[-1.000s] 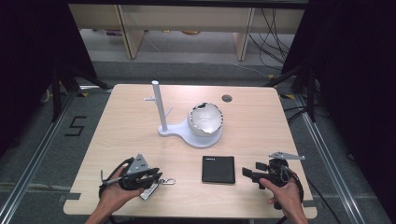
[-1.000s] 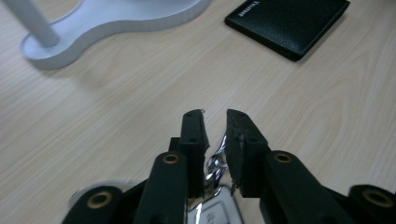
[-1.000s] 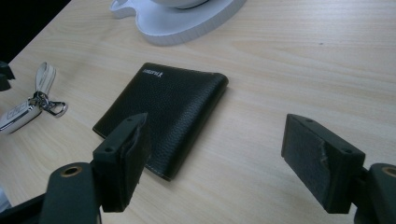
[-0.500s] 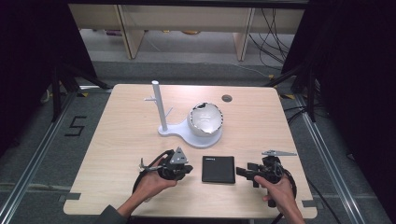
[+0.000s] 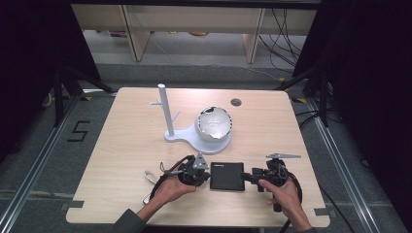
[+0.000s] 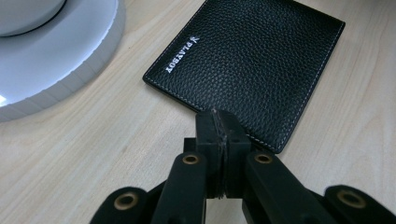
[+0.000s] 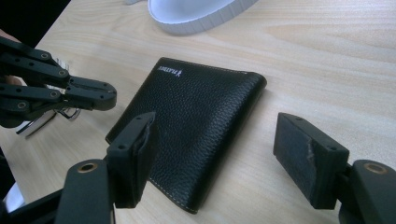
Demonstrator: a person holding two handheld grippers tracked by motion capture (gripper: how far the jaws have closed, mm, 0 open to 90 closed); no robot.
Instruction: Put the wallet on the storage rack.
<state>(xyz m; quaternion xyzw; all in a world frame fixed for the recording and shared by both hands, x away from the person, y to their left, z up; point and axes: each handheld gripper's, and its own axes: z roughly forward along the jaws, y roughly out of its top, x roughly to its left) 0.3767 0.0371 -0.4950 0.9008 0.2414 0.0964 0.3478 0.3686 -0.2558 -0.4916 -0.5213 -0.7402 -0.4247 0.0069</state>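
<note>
Left claw [image 5: 203, 175] pinched closed, empty, tips at wallet's [image 5: 227, 175] left edge. Wallet flat on table [image 5: 121, 141] between claws. Right claw [image 5: 248, 176] wide, straddling its right edge. Left gripper view reads the wallet's PLAYBOY stamp.

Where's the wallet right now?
In the high view, the black wallet lies flat near the table's front edge, between the left gripper and right gripper, just in front of the white stand base.
</note>
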